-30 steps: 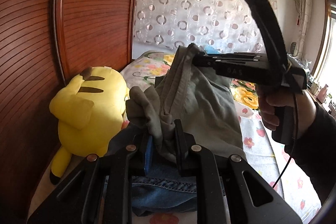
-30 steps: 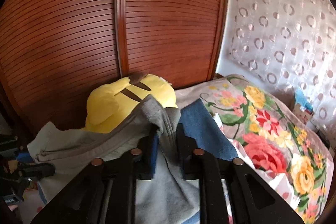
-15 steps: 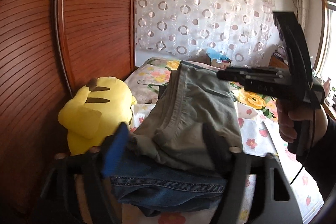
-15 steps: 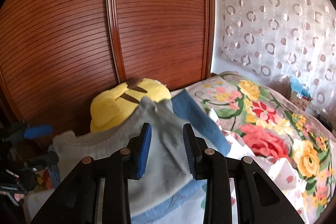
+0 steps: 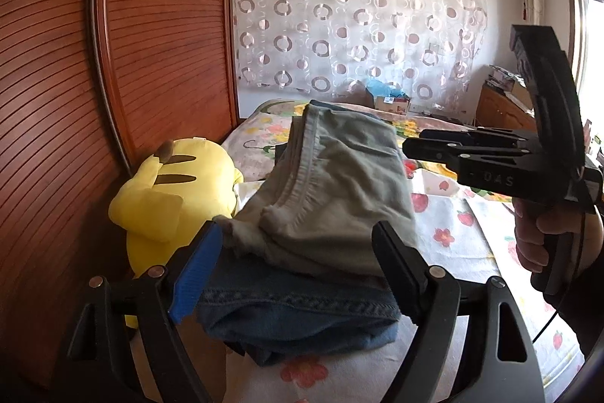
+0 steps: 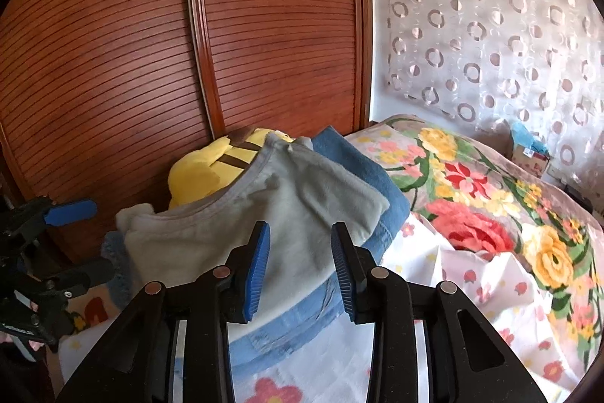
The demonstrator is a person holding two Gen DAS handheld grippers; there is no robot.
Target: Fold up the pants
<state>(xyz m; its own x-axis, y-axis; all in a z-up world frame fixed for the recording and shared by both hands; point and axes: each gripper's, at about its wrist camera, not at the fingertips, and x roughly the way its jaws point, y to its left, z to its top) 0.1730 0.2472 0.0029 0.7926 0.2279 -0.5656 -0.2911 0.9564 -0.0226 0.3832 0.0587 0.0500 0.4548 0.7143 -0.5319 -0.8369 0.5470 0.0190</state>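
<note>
With the grey pants [image 5: 332,184] laid folded atop the jeans [image 5: 298,312] at twelve o'clock on the bed [image 6: 490,271], both the left gripper [image 5: 294,267] and right gripper [image 6: 300,267] are opening empty-jawed, and should be drawn straight back so the fold is left undisturbed.

The grey-green cotton pants [image 5: 332,184] lie folded into a compact rectangle, waistband seam curving along the left edge. They rest flat on top of folded blue denim jeans [image 5: 294,312] on the floral-sheeted bed [image 5: 464,237].
</note>
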